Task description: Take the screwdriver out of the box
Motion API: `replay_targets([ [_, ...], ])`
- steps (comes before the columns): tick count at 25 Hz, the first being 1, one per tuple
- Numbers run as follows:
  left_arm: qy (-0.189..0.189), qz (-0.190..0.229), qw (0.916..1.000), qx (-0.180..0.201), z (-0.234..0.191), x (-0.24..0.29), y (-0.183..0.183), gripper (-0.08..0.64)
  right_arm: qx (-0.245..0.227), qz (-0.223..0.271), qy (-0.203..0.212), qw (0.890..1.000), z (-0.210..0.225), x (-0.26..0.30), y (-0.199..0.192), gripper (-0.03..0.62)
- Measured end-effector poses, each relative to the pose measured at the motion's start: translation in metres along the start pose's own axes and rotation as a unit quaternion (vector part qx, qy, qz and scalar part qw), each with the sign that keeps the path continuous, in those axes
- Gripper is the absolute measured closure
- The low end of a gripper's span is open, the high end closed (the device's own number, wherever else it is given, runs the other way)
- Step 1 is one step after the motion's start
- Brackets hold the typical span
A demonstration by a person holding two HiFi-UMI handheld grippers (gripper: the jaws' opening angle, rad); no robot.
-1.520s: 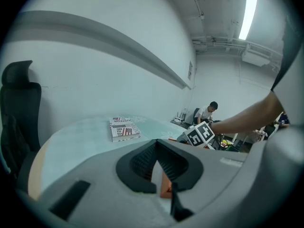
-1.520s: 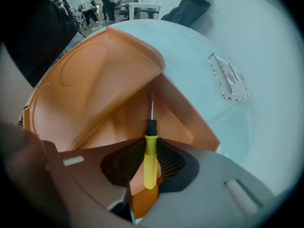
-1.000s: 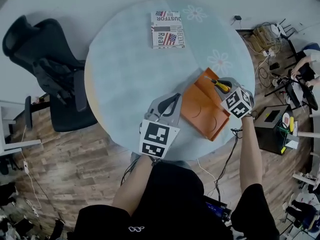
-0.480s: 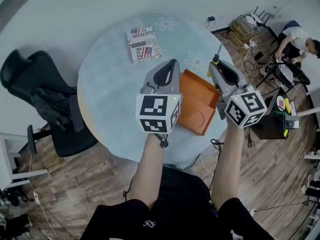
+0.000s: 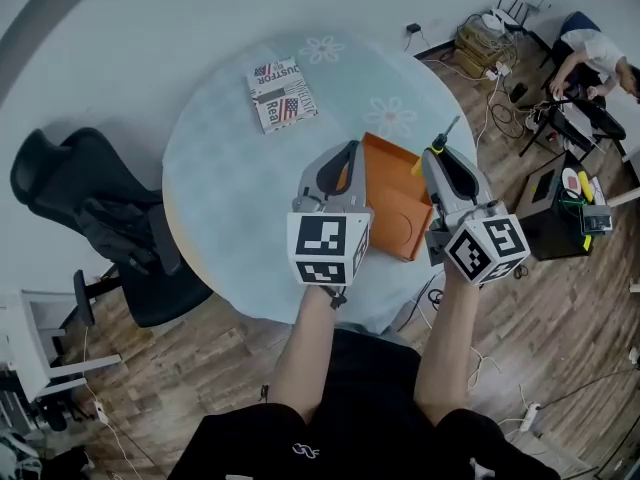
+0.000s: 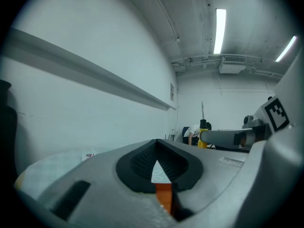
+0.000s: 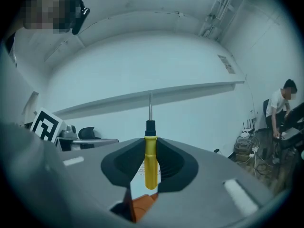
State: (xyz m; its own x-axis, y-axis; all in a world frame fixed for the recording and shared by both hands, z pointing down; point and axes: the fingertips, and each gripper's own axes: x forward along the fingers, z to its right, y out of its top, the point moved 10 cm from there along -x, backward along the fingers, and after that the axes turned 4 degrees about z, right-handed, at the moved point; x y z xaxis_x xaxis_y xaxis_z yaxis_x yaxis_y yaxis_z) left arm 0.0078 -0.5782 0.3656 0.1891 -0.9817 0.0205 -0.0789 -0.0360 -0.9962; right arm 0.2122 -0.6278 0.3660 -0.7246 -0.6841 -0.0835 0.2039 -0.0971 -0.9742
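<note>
- round desk [image 5: 230, 188] with a pale blue cloth, flower prints on it
- flag-print magazine [image 5: 281, 95] lying flat near the far edge
- black office chair [image 5: 100, 223] just beside the desk
- messy cable pile [image 5: 485, 43] on the wood floor [image 5: 180, 388]
- person [image 5: 590, 53] bent over in the far corner

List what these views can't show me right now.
- Orange box interior: head view, partly covered by left claw and right claw.
- Screwdriver tip type: right gripper view, too thin and small.
- Orange box in both gripper views: only slivers, behind each claw.
</note>
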Motion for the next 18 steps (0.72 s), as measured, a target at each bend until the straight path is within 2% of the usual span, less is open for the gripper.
replay_targets([
  [18, -0.008, -0.022, 0.9997, -0.007, -0.004, -0.006, -0.017, 0.557, 0.001, -0.028, -0.005, 1.000, -0.002, -0.004, -0.023, 0.505],
])
